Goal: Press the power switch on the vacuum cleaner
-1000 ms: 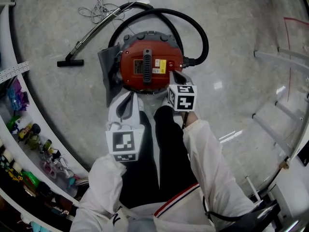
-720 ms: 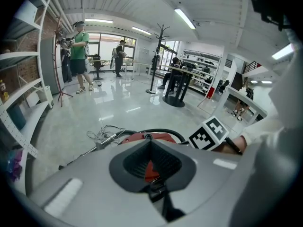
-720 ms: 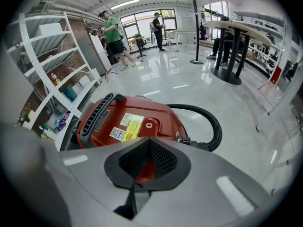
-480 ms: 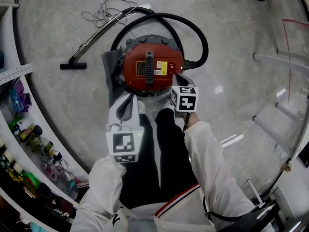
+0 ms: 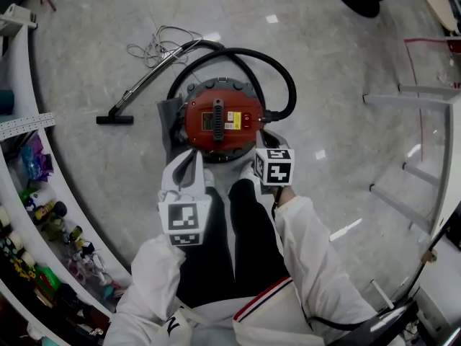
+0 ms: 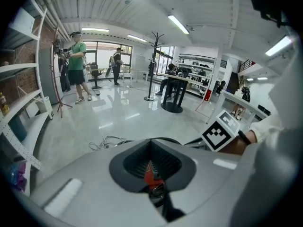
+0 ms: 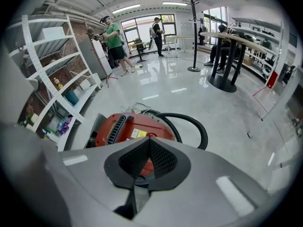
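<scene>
Approach is seemingly unfolding: the right gripper, jaws together and empty, is hovering at the near edge of the red vacuum cleaner on the floor, the left gripper is waiting closed alongside, and the closed tip is needing lowering onto the switch.

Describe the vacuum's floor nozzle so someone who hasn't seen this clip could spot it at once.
Start at the red vacuum cleaner on the grey floor. A metal wand runs from behind it out to the left, toward the white shelving. The floor nozzle is the short black crossbar at the wand's end, the only T-shaped piece there.
</scene>
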